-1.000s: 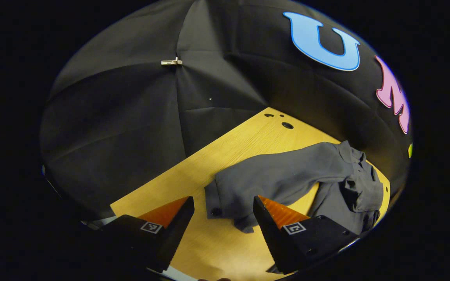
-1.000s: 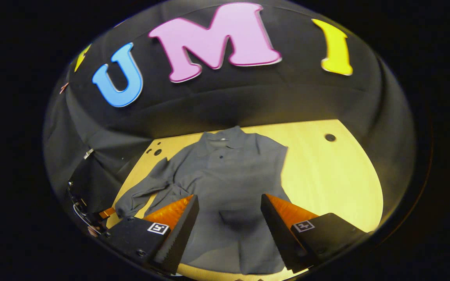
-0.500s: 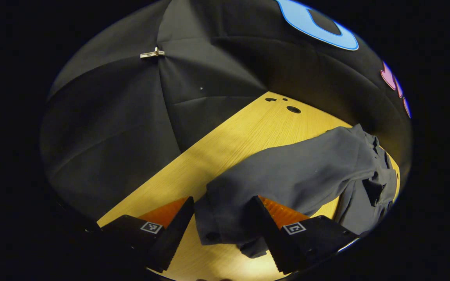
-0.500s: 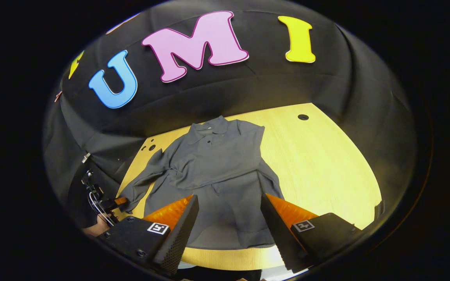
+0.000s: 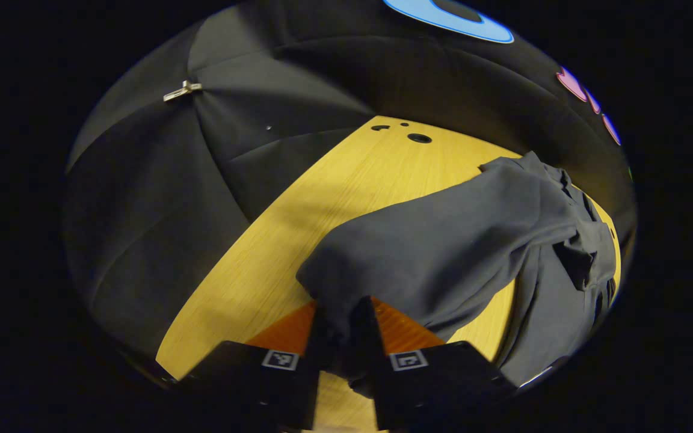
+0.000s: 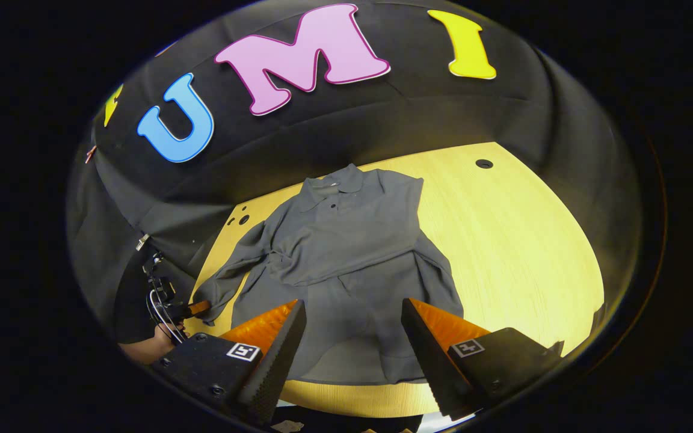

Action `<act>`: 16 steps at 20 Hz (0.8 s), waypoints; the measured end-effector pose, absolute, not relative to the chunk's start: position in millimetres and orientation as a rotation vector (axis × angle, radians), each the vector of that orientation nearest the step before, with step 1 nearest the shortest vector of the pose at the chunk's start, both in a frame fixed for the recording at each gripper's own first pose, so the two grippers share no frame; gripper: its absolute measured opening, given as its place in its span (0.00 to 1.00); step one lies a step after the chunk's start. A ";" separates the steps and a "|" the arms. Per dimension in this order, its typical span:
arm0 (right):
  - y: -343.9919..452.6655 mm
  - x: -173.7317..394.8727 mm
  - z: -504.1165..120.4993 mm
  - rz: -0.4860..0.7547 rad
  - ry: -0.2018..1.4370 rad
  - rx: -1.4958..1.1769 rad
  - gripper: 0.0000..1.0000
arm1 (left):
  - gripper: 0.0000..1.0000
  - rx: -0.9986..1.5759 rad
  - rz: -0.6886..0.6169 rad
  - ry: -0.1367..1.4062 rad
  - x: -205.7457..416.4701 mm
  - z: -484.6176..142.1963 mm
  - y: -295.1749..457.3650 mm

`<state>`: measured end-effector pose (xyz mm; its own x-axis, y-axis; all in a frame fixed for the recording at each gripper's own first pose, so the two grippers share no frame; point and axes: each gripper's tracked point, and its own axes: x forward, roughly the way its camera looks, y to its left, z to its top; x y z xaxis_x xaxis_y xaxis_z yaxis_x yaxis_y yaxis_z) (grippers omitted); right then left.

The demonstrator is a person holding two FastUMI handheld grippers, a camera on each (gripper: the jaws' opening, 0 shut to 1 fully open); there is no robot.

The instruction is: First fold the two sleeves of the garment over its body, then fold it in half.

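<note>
A grey long-sleeved polo shirt point(image 6: 346, 258) lies face up on the yellow wooden table point(image 6: 515, 240), collar at the far side. One sleeve lies folded across its chest. The other sleeve point(image 5: 437, 252) stretches out to the side, and my left gripper point(image 5: 340, 334) is shut on its cuff. In the right gripper view that left gripper point(image 6: 193, 310) sits at the table's left edge, held by a hand point(image 6: 154, 346). My right gripper point(image 6: 352, 343) hangs open above the shirt's hem, nothing between its fingers.
Black cloth walls close in the table on the far and left sides. Small round holes point(image 5: 418, 138) mark the table's far left corner, and another hole point(image 6: 483, 163) lies at the far right. Bare tabletop lies to the right of the shirt.
My left gripper moved forward onto the sleeve cuff and shut on it. My right gripper drew back and up from the shirt and stayed open.
</note>
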<state>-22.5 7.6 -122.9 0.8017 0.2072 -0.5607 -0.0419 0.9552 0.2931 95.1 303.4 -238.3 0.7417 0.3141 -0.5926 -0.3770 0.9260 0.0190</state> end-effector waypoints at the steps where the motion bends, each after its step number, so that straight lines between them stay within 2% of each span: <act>1: 7.1 -17.2 -120.9 0.139 0.619 0.276 0.99 | 0.34 -0.078 0.369 0.648 93.8 -237.8 301.4; 2: 5.2 -14.2 -121.5 0.139 0.614 0.281 0.99 | 0.17 -0.041 0.378 0.670 93.7 -237.4 300.5; 4: 0.3 -11.2 -122.3 0.138 0.609 0.285 0.99 | 0.06 -0.003 0.389 0.691 94.8 -233.2 299.0; 8: -20.7 -12.9 -127.5 0.113 0.610 0.296 0.99 | 0.05 -0.058 0.374 0.623 108.4 -196.6 285.1; 11: -36.7 -14.2 -143.3 0.080 0.640 0.303 0.99 | 0.05 -0.004 0.360 0.550 124.3 -150.9 272.7; 16: -44.3 -16.9 -149.9 0.077 0.646 0.311 0.99 | 0.05 0.076 0.257 0.433 153.4 -75.4 218.0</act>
